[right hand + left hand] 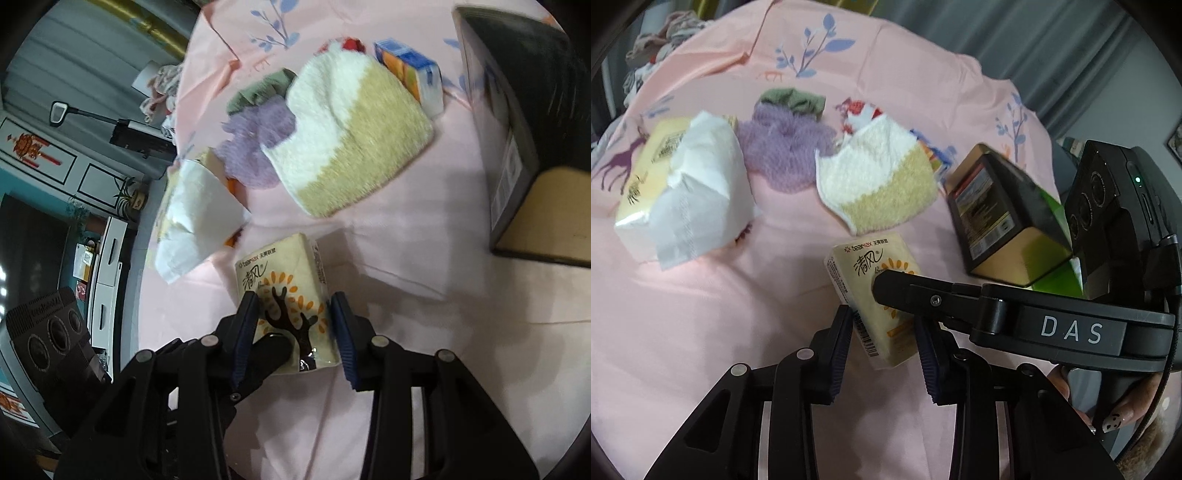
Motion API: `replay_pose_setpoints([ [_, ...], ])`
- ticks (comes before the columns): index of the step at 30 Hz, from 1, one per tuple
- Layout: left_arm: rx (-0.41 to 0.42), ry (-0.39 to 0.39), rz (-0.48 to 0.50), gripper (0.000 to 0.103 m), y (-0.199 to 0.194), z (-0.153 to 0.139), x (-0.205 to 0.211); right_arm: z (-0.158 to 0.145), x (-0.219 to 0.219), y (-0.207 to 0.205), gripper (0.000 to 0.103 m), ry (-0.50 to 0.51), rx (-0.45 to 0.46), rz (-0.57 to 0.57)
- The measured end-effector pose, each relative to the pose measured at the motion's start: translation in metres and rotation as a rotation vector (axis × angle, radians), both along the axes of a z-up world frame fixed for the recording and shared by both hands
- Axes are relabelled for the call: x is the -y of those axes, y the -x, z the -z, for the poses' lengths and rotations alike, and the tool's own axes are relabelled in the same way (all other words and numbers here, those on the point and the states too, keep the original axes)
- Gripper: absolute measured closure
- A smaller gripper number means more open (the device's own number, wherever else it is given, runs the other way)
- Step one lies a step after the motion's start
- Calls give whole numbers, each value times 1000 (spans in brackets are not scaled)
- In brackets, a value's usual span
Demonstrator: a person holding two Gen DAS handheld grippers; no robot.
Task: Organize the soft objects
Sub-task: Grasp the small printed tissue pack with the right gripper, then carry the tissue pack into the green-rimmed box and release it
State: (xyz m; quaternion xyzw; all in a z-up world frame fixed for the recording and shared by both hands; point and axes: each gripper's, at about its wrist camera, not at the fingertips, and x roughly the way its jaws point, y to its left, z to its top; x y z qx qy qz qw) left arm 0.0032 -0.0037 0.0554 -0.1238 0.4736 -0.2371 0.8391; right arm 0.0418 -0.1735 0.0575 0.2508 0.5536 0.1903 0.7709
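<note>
A small cream tissue pack (877, 302), soft plastic printed with an orange-leaved tree, lies on a pink bedsheet (701, 314). Both tongs are clamped on it: the left gripper (884, 354) squeezes its two long sides, and the right gripper (295, 336) squeezes it too, crossing in from the side. Only the left view shows a hand (1123, 413) with a painted nail. Only the right view shows a small orange-and-blue tissue pack (413, 74). Beyond the tongs lie a fluffy white-and-tan towel (875, 181), a fuzzy purple cloth (779, 155) and a crinkled white-wrapped tissue bundle (698, 188). A rigid dark box (1001, 218) stands beside them.
</note>
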Motion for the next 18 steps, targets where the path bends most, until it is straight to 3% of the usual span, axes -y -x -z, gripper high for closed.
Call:
replay_pose_setpoints([
  [11, 159, 3, -1, 68, 11, -48, 19, -55, 20, 11, 63, 7, 161, 35],
  [18, 276, -4, 52, 68, 13, -88, 65, -92, 61, 23, 63, 21, 283, 130],
])
